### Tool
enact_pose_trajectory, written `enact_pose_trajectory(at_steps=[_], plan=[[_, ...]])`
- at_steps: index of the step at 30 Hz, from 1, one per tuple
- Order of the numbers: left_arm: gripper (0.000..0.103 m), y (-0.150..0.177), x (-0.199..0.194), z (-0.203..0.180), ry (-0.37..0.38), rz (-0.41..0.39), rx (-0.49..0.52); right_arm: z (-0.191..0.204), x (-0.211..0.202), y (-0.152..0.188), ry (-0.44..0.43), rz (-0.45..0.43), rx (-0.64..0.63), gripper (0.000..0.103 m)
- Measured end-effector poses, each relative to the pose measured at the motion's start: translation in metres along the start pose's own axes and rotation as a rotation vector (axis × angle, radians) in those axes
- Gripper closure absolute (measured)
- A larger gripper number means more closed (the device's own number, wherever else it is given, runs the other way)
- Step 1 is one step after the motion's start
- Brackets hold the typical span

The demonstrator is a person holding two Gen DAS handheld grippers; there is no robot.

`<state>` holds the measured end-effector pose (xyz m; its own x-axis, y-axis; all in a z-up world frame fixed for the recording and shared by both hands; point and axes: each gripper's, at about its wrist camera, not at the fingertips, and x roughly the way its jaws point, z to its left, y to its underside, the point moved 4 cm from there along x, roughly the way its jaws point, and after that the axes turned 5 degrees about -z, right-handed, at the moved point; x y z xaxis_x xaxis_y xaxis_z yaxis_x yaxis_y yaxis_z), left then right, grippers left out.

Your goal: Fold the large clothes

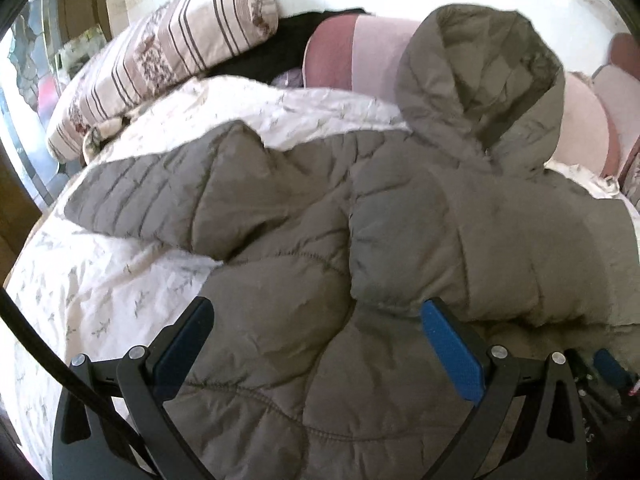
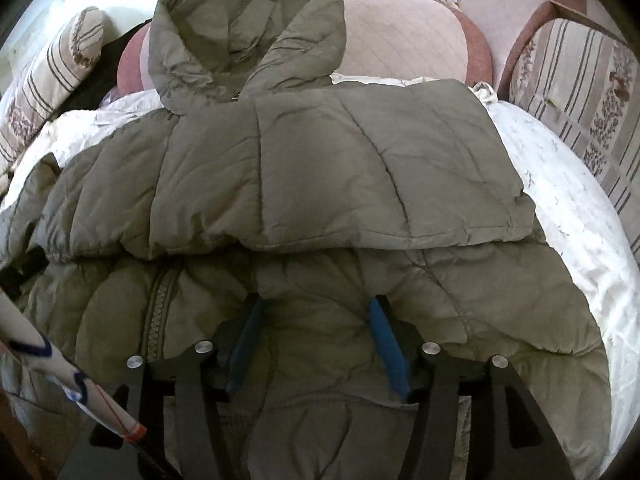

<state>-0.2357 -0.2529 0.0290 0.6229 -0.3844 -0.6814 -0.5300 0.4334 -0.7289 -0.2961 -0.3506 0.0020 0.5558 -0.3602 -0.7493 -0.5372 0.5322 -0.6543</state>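
Note:
A grey-olive puffer jacket [image 1: 400, 220] [image 2: 320, 160] lies spread on a white flowered quilt [image 1: 100, 288] [image 2: 560, 208]. Its hood [image 1: 480, 72] [image 2: 248, 28] points toward the far cushions. In the right wrist view one sleeve [image 2: 360, 184] is folded flat across the chest, and the zipper [image 2: 158, 320] runs down at lower left. In the left wrist view the other sleeve [image 1: 160, 192] stretches out to the left. My left gripper [image 1: 318, 312] hovers wide open over the jacket's lower body. My right gripper [image 2: 316, 312] sits on the lower front with puffy fabric bulging between its parted blue pads [image 2: 384, 336].
Striped flowered pillows [image 1: 160, 52] [image 2: 580, 92] lie at the far left and the right. Pink cushions [image 1: 360, 52] [image 2: 400, 36] line the back, with something black [image 1: 280, 48] beside them. A black cable [image 1: 36, 344] crosses the lower left. A white item with blue and red marks [image 2: 60, 376] pokes in.

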Motion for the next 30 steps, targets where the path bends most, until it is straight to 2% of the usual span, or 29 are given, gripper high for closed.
enact_pose_trajectory(at_steps=[6, 10, 13, 14, 16, 18, 21, 22, 23, 25, 26, 27, 29, 30], plan=[[0.000, -0.005, -0.014, 0.006, 0.056, -0.014, -0.036, -0.002, 0.000, 0.001, -0.010, -0.001, 0.008, 0.039], [0.000, -0.011, -0.021, 0.028, 0.085, 0.029, -0.081, -0.001, 0.000, 0.001, -0.008, -0.001, 0.005, 0.037], [0.000, -0.021, -0.028, 0.063, 0.086, 0.044, -0.136, -0.002, 0.001, 0.001, -0.015, 0.000, 0.007, 0.036], [0.000, -0.027, -0.031, 0.087, 0.059, 0.038, -0.184, -0.003, 0.001, 0.001, -0.017, 0.000, 0.009, 0.036], [0.000, -0.033, -0.030, 0.118, 0.058, 0.045, -0.248, -0.002, 0.001, 0.001, -0.021, 0.000, 0.013, 0.035], [0.000, -0.038, -0.019, 0.164, 0.093, 0.072, -0.340, -0.002, 0.001, 0.001, -0.022, 0.001, 0.015, 0.035], [0.000, -0.043, 0.001, 0.223, 0.084, 0.100, -0.414, 0.000, 0.001, 0.001, -0.021, 0.001, 0.015, 0.035], [0.001, -0.046, 0.010, 0.244, 0.058, 0.101, -0.424, 0.000, 0.001, 0.001, -0.021, 0.001, 0.015, 0.035], [0.004, -0.049, 0.022, 0.270, 0.008, 0.107, -0.435, 0.000, 0.001, 0.001, -0.020, 0.001, 0.014, 0.035], [0.033, -0.050, 0.042, 0.310, -0.048, 0.116, -0.481, 0.000, 0.001, 0.000, -0.018, 0.002, 0.010, 0.034], [0.039, -0.049, 0.054, 0.332, -0.058, 0.132, -0.528, -0.001, 0.001, 0.001, -0.018, 0.002, 0.008, 0.034], [0.042, -0.046, 0.068, 0.355, -0.045, 0.155, -0.600, -0.001, 0.001, 0.001, -0.017, 0.002, 0.006, 0.034], [0.044, -0.041, 0.086, 0.386, 0.008, 0.161, -0.722, -0.001, 0.002, 0.001, -0.018, 0.002, 0.005, 0.034], [0.047, -0.039, 0.092, 0.397, 0.011, 0.158, -0.766, -0.001, 0.002, 0.001, -0.018, 0.002, 0.004, 0.034]])
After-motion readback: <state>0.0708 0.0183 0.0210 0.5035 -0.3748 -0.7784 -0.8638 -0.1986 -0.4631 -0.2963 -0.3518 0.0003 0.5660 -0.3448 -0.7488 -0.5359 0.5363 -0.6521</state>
